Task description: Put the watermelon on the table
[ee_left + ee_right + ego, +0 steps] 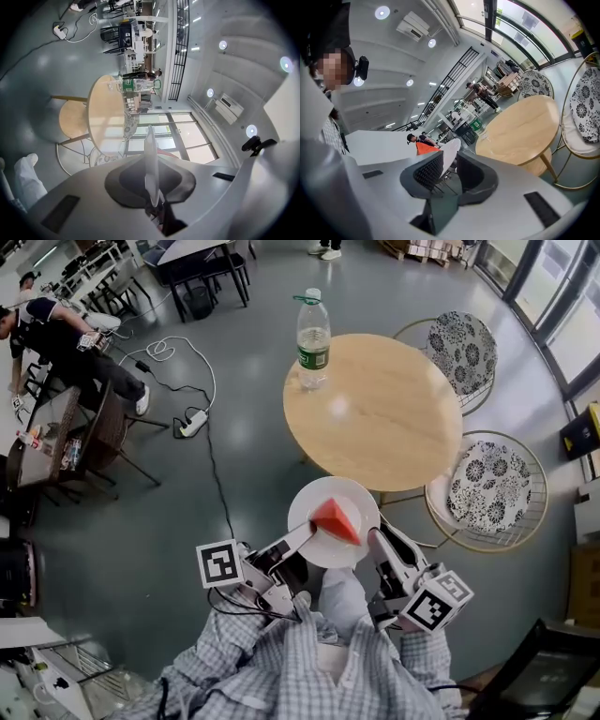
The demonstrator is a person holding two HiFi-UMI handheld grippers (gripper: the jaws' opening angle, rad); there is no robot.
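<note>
Watermelon slice (336,519): red wedge, lying on a white plate (314,501). The plate is in the air close in front of the person. Its far rim is about level with the near edge of the round wooden counter (384,413). It is not set down.

Left hand-held gripper (302,538): jaws nearly together, clamped on the plate's left rim. Its own view shows the thin rim edge-on between the pads.

Right hand-held gripper (378,542): jaws wide apart, with the plate's right rim between them. The rim lies against one pad with a gap to the other. It reads as a loose support rather than a clamp.

On the counter: a water bottle (313,341) with a green label, upright at the far left edge and well apart from the plate. Two patterned chairs (487,488) stand to the right of the counter.

Progress, as a judgement: the slice is picked up and brought to the counter's near side, so the carry looks mostly done. What is left is to move the plate out over the wood, lower it flat, and open the left jaws to let go. The near half of the counter looks like the natural landing spot, since the bottle is far from it.
</note>
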